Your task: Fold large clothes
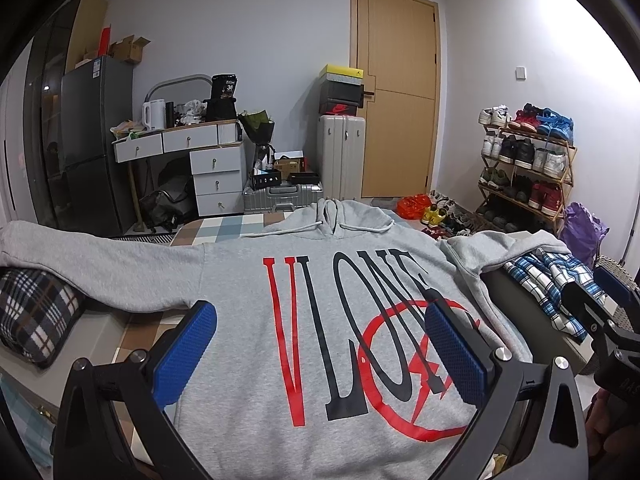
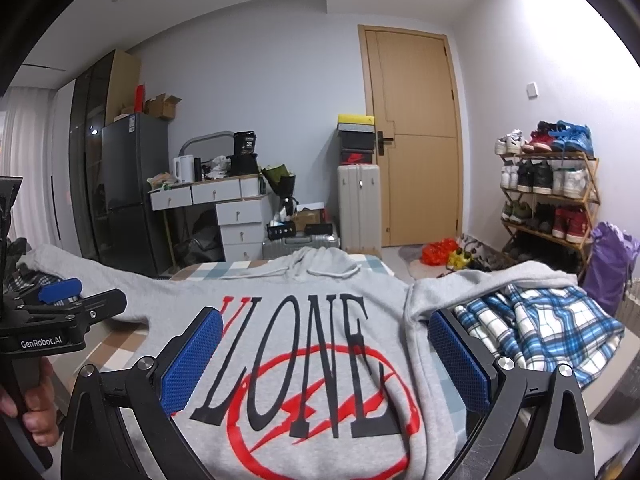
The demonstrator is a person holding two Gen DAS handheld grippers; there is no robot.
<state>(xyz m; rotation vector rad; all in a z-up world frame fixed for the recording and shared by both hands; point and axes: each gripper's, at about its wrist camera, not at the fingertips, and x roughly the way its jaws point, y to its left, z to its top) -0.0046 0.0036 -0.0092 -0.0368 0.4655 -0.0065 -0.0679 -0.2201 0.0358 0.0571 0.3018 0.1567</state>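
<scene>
A grey hoodie [image 1: 248, 280] with red and black lettering lies spread front-up on the bed, hood [image 1: 336, 214] at the far end, sleeves out to both sides. In the right wrist view the same hoodie [image 2: 320, 360] fills the foreground. My left gripper [image 1: 320, 344] hovers open over the lower chest, blue pads [image 1: 188, 348] wide apart with nothing between them. My right gripper [image 2: 324, 356] is open too, above the lettering near the right side. The left gripper [image 2: 60, 300] also shows at the left edge, held by a hand [image 2: 36, 408].
A blue checked garment [image 2: 532, 328] lies by the right sleeve. A dark plaid pillow [image 1: 36, 312] sits under the left sleeve. Beyond the bed stand a drawer desk [image 1: 200, 160], suitcases [image 1: 342, 156], a door [image 1: 396, 88] and a shoe rack [image 1: 528, 168].
</scene>
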